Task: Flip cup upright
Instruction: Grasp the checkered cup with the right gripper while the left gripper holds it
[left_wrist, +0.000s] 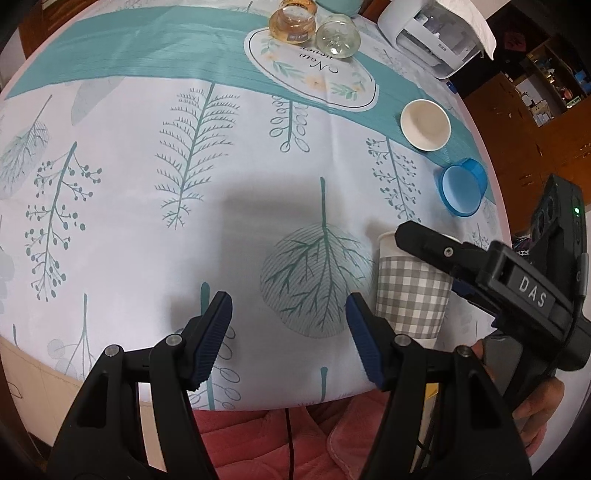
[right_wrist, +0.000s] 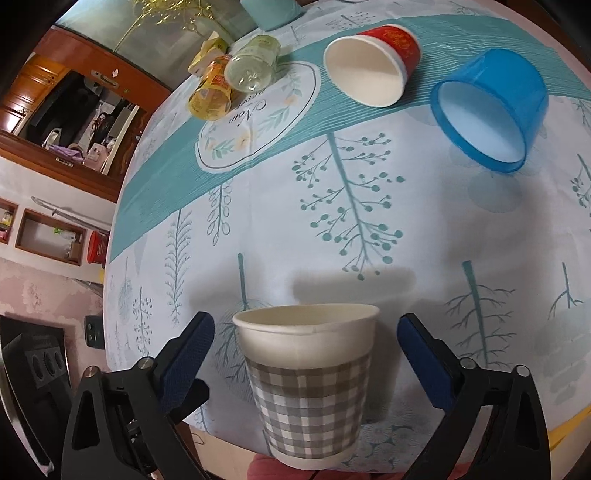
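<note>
A grey-checked paper cup stands upright near the table's front edge, mouth up. My right gripper is open, its blue pads apart on either side of the cup and not touching it. The cup also shows in the left wrist view, with a right gripper finger across its rim. My left gripper is open and empty over the tablecloth, left of the cup. A red paper cup and a blue plastic cup lie on their sides farther back.
A round table with a leaf-print cloth. Two glass jars lie at the back near an oval mat. A white printer stands at the back right. Pink fabric lies below the front edge.
</note>
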